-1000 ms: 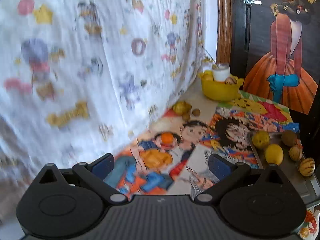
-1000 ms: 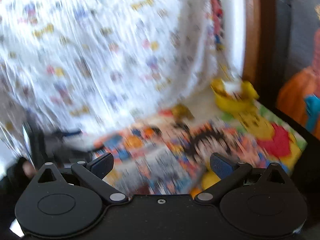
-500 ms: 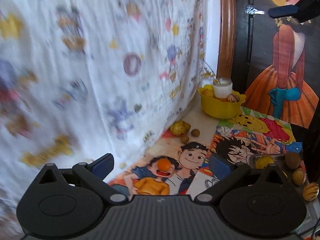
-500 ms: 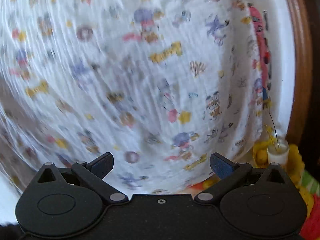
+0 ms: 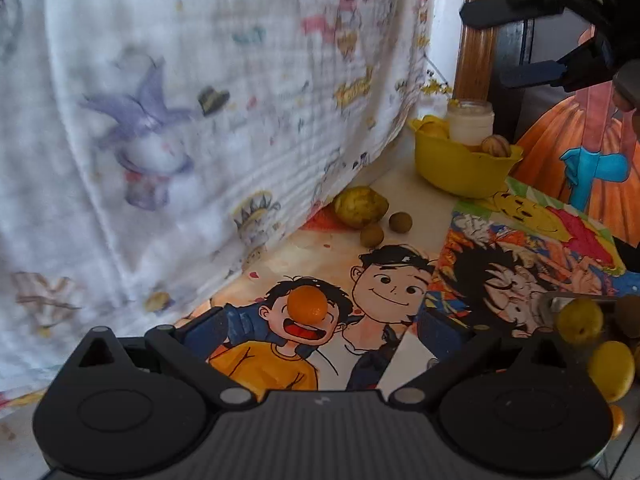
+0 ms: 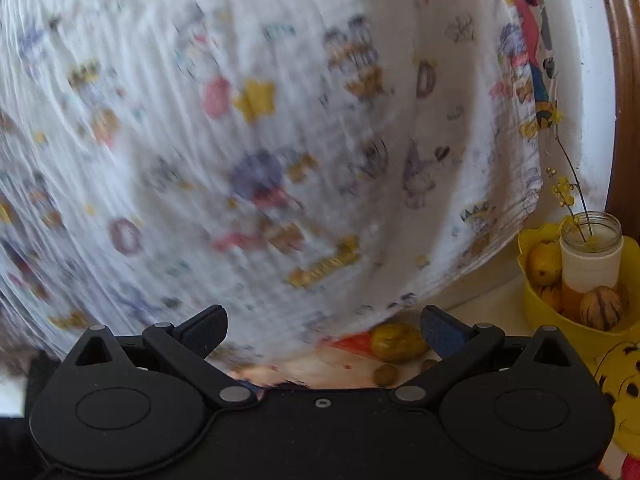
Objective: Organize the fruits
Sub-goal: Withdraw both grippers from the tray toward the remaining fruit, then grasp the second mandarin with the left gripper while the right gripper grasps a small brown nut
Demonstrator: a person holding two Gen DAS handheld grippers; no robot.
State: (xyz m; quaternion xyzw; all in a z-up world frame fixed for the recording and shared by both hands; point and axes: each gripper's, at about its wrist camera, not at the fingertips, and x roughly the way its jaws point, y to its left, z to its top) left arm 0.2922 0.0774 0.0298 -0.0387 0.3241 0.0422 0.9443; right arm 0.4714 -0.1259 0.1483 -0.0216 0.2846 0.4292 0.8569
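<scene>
Left wrist view: sat low over the bench (image 5: 404, 184), faced along it toward the yellow bowl (image 5: 460, 168) in the far corner, printed cloth (image 5: 200, 100) to its left. Right wrist view: sat higher, faced the cloth (image 6: 280, 140) closely, blurred. Shared: cloth, bowl (image 6: 560, 320) with jar (image 6: 592, 252), yellow-green fruit (image 5: 360, 206) (image 6: 398, 342) at the cloth's hem

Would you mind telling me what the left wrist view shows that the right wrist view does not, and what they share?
Only the left wrist view shows the small orange fruit lying between the open left gripper, the tray fruits at the right edge, and the right gripper held open above. Only the right wrist view shows the twig standing in the jar. Both show the yellow bowl, the jar in it, the yellow-green fruit by the patterned cloth, and small brown fruits beside it.
</scene>
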